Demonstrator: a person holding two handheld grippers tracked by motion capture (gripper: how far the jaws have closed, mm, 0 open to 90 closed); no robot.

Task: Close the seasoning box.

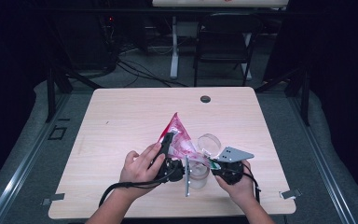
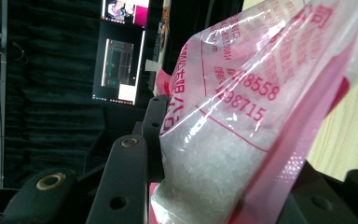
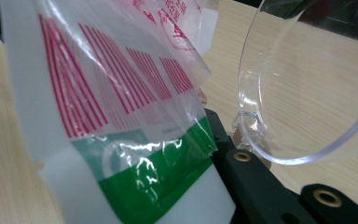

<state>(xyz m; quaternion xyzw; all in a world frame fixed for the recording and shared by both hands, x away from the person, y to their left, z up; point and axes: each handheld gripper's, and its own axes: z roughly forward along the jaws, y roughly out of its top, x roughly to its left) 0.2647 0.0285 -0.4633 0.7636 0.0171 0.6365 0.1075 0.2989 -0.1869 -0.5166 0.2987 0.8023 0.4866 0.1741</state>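
Note:
A pink and clear plastic bag [image 1: 177, 133] of white granules is held up over the near middle of the wooden table [image 1: 121, 116]. My left gripper [image 1: 169, 138] is shut on its left side. In the left gripper view the bag [image 2: 242, 140] bulges between the jaws of the gripper [image 2: 223, 186], pressed against one of the black fingers [image 2: 154, 126]. My right gripper [image 1: 213, 163] is shut on the bag's lower right edge. There the bag [image 3: 112, 93] shows red stripes and a green band. A clear plastic container [image 1: 208, 141] stands just beside the bag, its rim [image 3: 279, 93] close to the right gripper [image 3: 168, 177].
A round cable hole [image 1: 205, 99] sits near the table's far edge. Beyond the table stand a black chair [image 1: 226, 37] and a white desk leg [image 1: 174, 46]. A lit monitor [image 2: 121, 65] hangs in the dark background.

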